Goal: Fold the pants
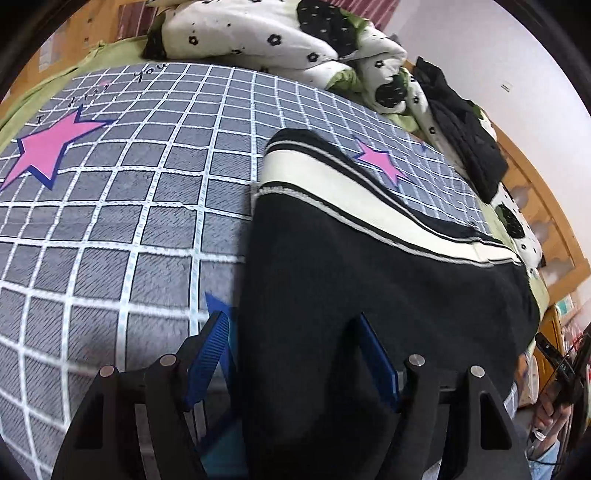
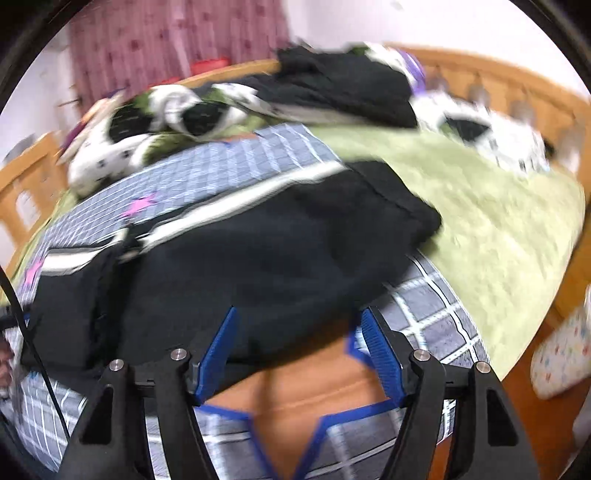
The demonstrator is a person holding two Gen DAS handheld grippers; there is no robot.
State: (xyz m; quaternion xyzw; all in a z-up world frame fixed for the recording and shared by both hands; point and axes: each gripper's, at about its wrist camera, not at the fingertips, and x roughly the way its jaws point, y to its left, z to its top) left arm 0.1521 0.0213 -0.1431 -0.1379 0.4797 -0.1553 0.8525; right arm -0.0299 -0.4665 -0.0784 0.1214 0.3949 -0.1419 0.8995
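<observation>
Black pants [image 1: 362, 258] with a cream side stripe [image 1: 332, 184] lie on a grey checked bed cover [image 1: 129, 206]. My left gripper [image 1: 291, 325] is open, its blue fingers [image 1: 212, 347] spread wide; black cloth of the pants lies between them. In the right wrist view the pants [image 2: 266, 254] lie folded over in a heap, the stripe [image 2: 236, 203] along their far side. My right gripper [image 2: 297, 321] is open, its blue fingers [image 2: 376, 339] at the near edge of the pants, over an orange star print [image 2: 310, 391]. That view is motion-blurred.
A white flowered quilt [image 1: 258, 33] is bunched at the far side of the bed. A black garment [image 1: 465, 129] lies on it. A green sheet [image 2: 480, 221] covers the bed to the right. A wooden bed frame [image 2: 509, 85] runs behind.
</observation>
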